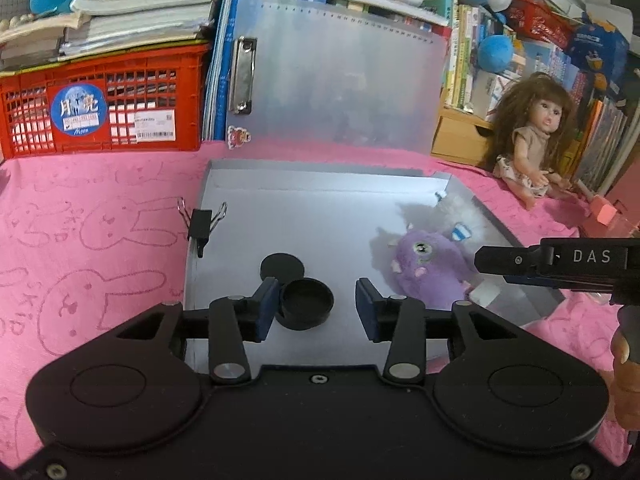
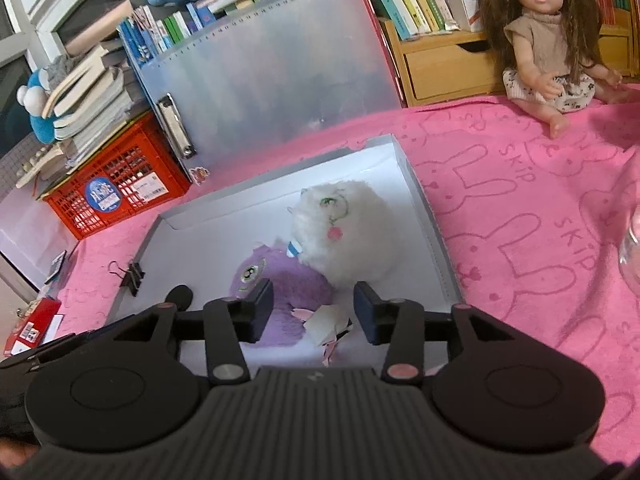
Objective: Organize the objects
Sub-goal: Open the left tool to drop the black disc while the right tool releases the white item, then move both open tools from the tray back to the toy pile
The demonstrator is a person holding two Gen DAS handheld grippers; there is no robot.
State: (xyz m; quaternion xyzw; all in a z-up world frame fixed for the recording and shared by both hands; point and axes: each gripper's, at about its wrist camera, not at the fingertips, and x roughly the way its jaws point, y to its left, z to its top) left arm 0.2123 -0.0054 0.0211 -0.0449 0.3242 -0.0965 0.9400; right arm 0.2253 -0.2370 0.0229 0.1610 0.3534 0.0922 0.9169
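Note:
A shallow grey tray lies on the pink cloth. In it are a purple plush, a white plush and two black round lids. My left gripper is open over the tray, its left pad beside the nearer lid. My right gripper is open above the purple plush, with the white plush just beyond. A crumpled paper scrap lies between its fingers. The right gripper also shows at the right edge of the left wrist view.
A black binder clip grips the tray's left rim. A translucent clipboard leans behind the tray. A red crate with books stands at back left. A doll sits at back right. A clear glass stands at the right.

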